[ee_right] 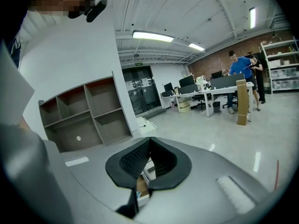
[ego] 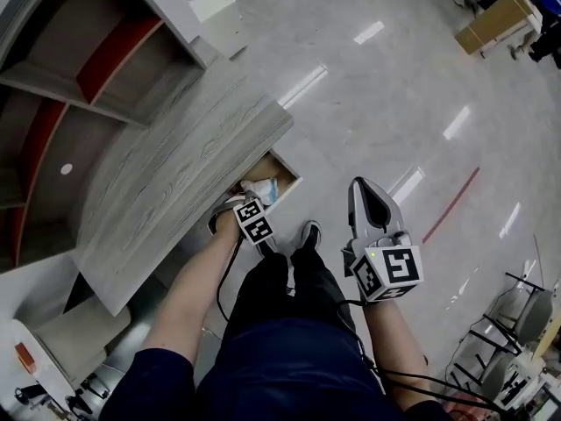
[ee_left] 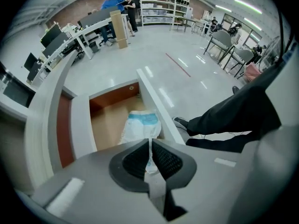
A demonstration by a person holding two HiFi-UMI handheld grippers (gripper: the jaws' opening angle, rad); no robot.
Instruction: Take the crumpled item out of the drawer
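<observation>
While the head view hides the tips of the left gripper (ee_left: pixel 149 141) behind its marker cube at the mouth of the open drawer (ee_left: pixel 105 125), the left gripper view looks straight down at them: the jaws are pressed nearly together on a thin white fold of the crumpled item (ee_left: pixel 140 125). Only the right gripper view shows the right gripper (ee_right: pixel 149 140) with its jaws together and nothing between them, raised in the air and aimed at a shelf unit (ee_right: pixel 88 115). The crumpled item is a soft white bundle with a pale blue band across its far end, lying on the brown bottom of the drawer against its right wall. Above the drawer runs a grey wood-grain desk top (ego: pixel 175 160). The floor (ego: pixel 377 86) is glossy grey with a red line (ego: pixel 451 204), and far off a person in a blue shirt (ee_right: pixel 240 66) stands at office desks (ee_right: pixel 219 85) beside a tall cardboard box (ee_right: pixel 241 101).
</observation>
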